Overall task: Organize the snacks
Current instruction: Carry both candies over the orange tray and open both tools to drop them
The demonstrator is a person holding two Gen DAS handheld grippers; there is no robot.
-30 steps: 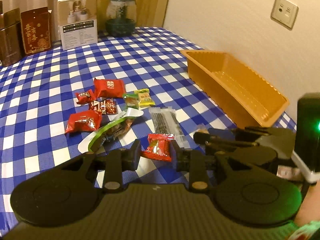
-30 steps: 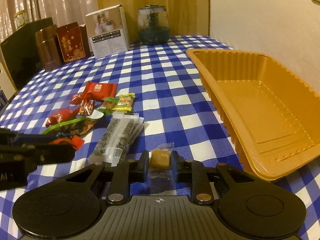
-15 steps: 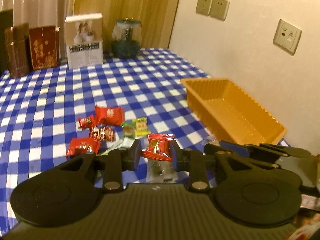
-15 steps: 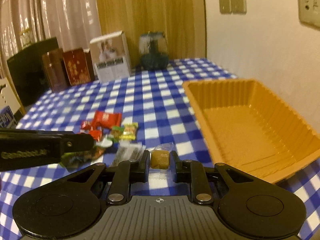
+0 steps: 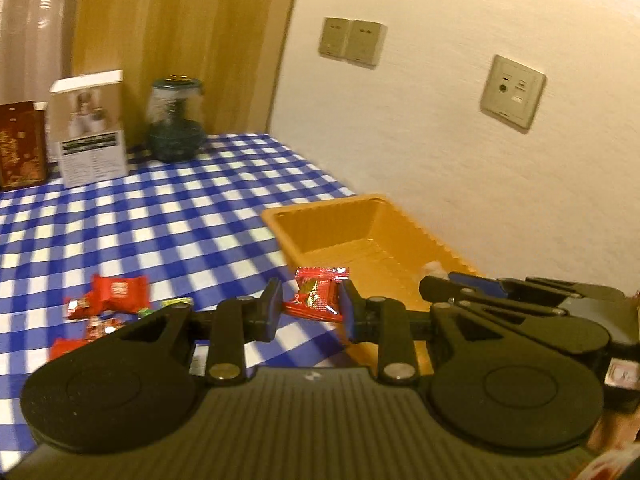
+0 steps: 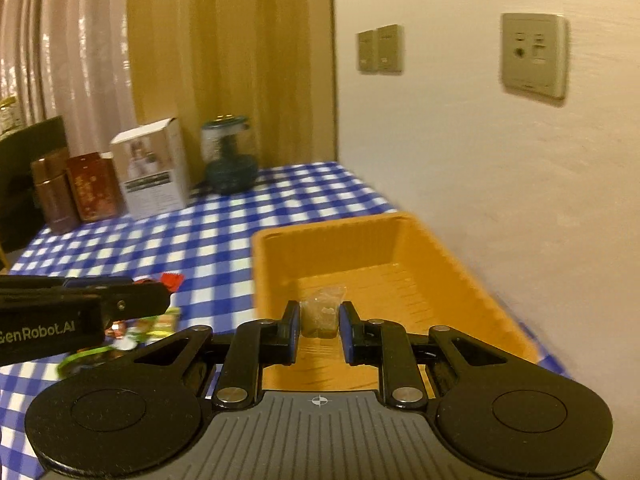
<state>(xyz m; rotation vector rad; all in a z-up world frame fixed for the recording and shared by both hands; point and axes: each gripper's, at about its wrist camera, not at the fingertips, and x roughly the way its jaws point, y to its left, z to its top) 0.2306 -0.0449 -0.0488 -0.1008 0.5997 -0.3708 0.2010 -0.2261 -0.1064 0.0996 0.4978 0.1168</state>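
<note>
Left gripper (image 5: 310, 307): jaws closed on a red candy (image 5: 317, 295), held up off the desk (image 5: 168, 216) at mid-frame, just left of the tray's near corner.
Right gripper (image 6: 319, 322): jaws pinched on a brown candy in clear wrap (image 6: 321, 314), held above the tray's inside at lower centre of the frame.
Tray (image 6: 404, 280): orange plastic, on the desk's right side by the wall, nothing lying on the part of its floor that shows.
Loose snacks (image 5: 114, 292): red wrappers and a green-yellow one, lying on the blue checked cloth at lower left, well apart from the tray.
Back of desk: white box (image 6: 154, 170), dark glass jar (image 6: 230, 160), brown and red tins (image 6: 74, 190), upper left.
Wall: sockets (image 6: 534, 56), upper right.
</note>
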